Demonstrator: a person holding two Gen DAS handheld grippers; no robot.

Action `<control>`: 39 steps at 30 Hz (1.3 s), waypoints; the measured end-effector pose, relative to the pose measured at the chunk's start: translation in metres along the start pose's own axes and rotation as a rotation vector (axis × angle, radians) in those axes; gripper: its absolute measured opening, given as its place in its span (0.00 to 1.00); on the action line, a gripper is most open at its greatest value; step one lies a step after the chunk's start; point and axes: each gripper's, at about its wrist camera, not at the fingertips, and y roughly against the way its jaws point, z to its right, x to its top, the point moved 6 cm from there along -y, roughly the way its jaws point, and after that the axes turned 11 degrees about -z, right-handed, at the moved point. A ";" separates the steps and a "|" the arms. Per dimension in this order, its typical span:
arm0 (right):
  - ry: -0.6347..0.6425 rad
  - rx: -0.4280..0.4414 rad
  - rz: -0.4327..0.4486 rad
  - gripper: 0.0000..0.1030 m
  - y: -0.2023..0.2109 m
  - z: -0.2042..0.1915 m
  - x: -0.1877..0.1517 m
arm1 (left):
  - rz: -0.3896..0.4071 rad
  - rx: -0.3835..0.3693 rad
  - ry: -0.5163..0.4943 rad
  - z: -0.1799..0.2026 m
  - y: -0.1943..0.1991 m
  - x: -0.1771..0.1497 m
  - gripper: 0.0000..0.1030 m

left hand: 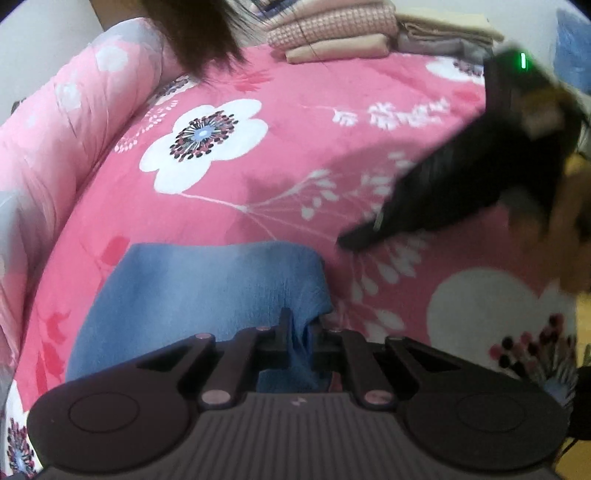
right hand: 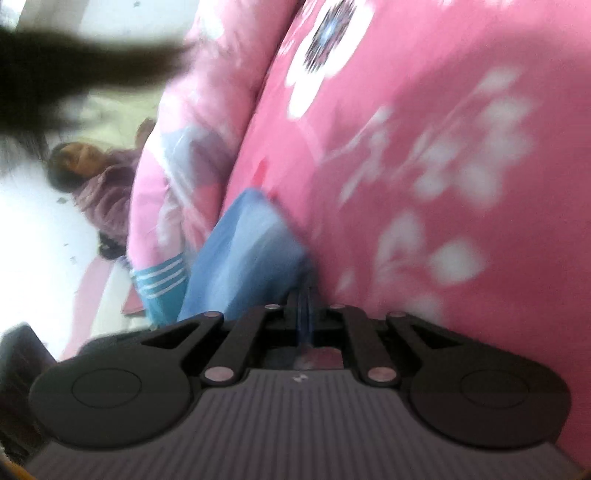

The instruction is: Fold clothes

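Note:
A light blue garment (left hand: pixel 207 295) lies partly folded on the pink flowered bedspread (left hand: pixel 295 166). My left gripper (left hand: pixel 299 326) is shut on its near edge, and blue cloth bunches between the fingers. My right gripper (right hand: pixel 303 301) is shut on a thin fold of the same blue garment (right hand: pixel 243 254), low against the bedspread (right hand: pixel 443 184). In the left wrist view the right gripper (left hand: pixel 349 242) comes in blurred from the right, its tip by the garment's far right corner.
A rolled pink quilt (left hand: pixel 55 140) borders the bed on the left. Stacked folded clothes (left hand: pixel 332 33) sit at the far edge, and hair (left hand: pixel 199 33) hangs in from above. A teal cloth with white stripes (right hand: pixel 162 284) and a person in purple (right hand: pixel 103 184) lie beyond the quilt.

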 end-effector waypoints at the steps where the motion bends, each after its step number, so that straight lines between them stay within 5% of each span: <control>1: 0.019 -0.013 0.011 0.04 0.007 -0.001 0.005 | 0.000 0.005 -0.005 0.001 -0.001 0.000 0.09; 4: 0.121 0.010 0.010 0.04 0.011 -0.018 0.017 | -0.007 0.011 -0.005 0.001 -0.004 -0.001 0.10; 9: 0.369 -0.007 -0.132 0.02 -0.032 -0.042 0.010 | -0.054 -0.013 0.022 0.003 -0.003 -0.004 0.20; 19: 0.070 0.008 -0.133 0.05 -0.009 -0.009 0.033 | -0.009 -0.081 0.174 0.000 0.026 0.019 0.52; 23: 0.027 -0.003 -0.131 0.06 0.003 0.008 0.033 | -0.050 -0.081 0.259 -0.009 0.008 0.032 0.47; 26: 0.018 -0.006 -0.135 0.06 0.003 0.014 0.034 | -0.086 -0.055 0.244 -0.012 -0.001 0.035 0.33; 30: 0.006 0.002 -0.133 0.06 0.003 0.017 0.035 | -0.119 0.070 0.034 0.002 -0.001 0.035 0.13; 37: 0.011 0.012 -0.145 0.06 0.002 0.020 0.041 | -0.020 0.479 -0.655 0.052 0.000 0.004 0.10; 39: 0.028 0.002 -0.158 0.06 0.001 0.021 0.043 | -0.022 0.514 -0.738 0.059 -0.012 -0.012 0.11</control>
